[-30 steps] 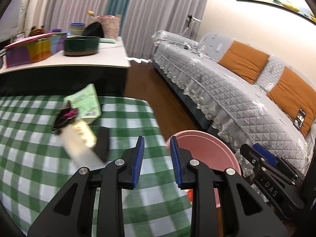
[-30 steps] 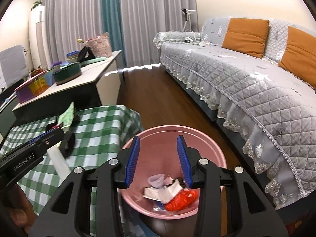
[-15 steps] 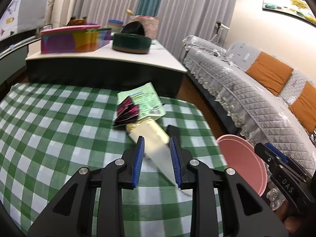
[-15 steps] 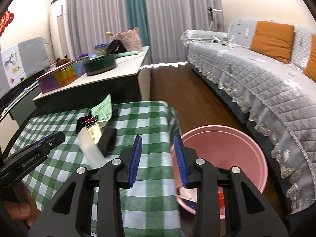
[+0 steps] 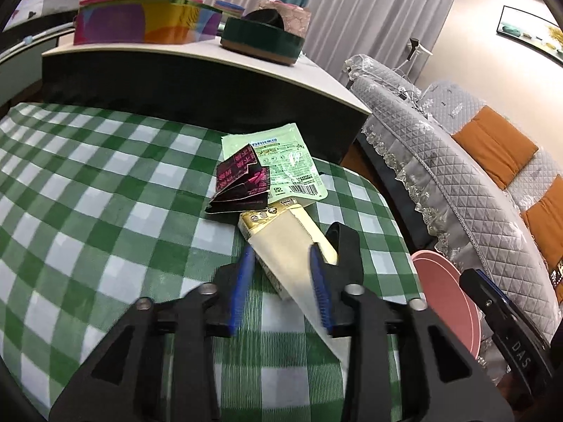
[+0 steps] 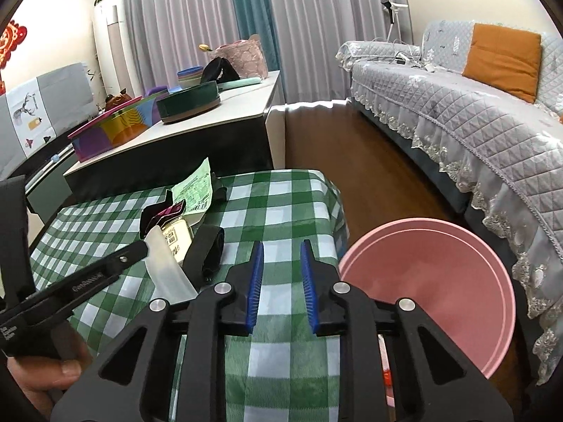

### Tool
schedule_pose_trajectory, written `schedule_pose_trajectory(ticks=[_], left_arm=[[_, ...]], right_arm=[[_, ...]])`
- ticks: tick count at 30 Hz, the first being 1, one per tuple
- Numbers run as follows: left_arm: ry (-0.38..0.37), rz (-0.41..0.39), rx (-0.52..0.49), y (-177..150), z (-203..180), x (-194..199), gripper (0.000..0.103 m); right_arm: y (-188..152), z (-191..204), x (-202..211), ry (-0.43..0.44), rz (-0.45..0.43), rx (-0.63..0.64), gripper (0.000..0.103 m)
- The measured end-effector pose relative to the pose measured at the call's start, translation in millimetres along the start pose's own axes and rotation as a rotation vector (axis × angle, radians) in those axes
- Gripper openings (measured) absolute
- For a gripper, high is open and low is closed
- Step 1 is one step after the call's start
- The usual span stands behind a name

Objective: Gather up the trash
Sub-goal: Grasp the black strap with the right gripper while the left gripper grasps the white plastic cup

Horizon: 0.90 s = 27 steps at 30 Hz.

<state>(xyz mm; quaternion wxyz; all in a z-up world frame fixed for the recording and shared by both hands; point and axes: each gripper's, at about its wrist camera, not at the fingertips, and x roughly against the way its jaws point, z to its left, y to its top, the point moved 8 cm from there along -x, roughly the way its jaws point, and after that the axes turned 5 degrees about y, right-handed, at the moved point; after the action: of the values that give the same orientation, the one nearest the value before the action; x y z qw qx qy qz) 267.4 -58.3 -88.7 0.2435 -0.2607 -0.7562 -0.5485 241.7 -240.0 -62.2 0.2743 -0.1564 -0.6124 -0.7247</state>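
While the left gripper point(image 5: 281, 281) hangs low over the near part of the checked bench point(image 5: 105, 211), its jaws are spreading, with the near end of the cream pouch point(image 5: 288, 242) lying between the blue pads. The left pad stands clear of the pouch; the right pad overlaps its edge in the left wrist view, and I cannot tell whether it touches, so nothing looks gripped. The pouch lies flat on the cloth, its long axis running from the jaws away and to the left, the gold printed end pointing toward the far wrappers. A black object point(image 5: 343, 246) lies just beside the pouch on its right. Touching the gold end is a folded dark wrapper with pink print point(image 5: 242, 179), and behind that, partly under it, a pale green packet point(image 5: 285, 158) near the far edge of the bench.

The right gripper point(image 6: 279, 281) hovers over the right side of the bench, its jaws closing with only a narrow gap and nothing between them. Just right of it, off the bench and lower down, stands the pink bin point(image 6: 432, 281), with a scrap of red showing inside. Beyond are a white counter point(image 6: 228, 105) carrying boxes and a grey sofa point(image 6: 457, 123).
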Motion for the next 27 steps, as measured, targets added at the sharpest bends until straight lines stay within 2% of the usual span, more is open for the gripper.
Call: schedule_pose_trajectory(ticks=[4,7,9,12,18,27], left_arm=[[-0.001,0.045,-0.008,-6,-4,-16,0.041],[-0.001,0.043,-0.001,-6,-2,-19,0.04],[0.0,0.026,-0.016,-4,-2,-15,0.019],[0.02,-0.017,-0.04,3,3,-8,0.007],[0.02,-0.033,-0.024,9,18,-1,0.006],[0.062,-0.083,-0.003,19,38,15,0.006]], right_arm=[[3,5,-11,0.029,0.006,-0.001,0.022],[5,14,-19,0.067,0.014,-0.008,0.022],[4,22,-26,0.103,0.031,-0.015,0.023],[-2,37,-36,0.15,0.061,-0.005,0.023],[-13,55,-51,0.185,0.111,0.001,0.027],[-24,68,-66,0.207,0.171,-0.014,0.027]])
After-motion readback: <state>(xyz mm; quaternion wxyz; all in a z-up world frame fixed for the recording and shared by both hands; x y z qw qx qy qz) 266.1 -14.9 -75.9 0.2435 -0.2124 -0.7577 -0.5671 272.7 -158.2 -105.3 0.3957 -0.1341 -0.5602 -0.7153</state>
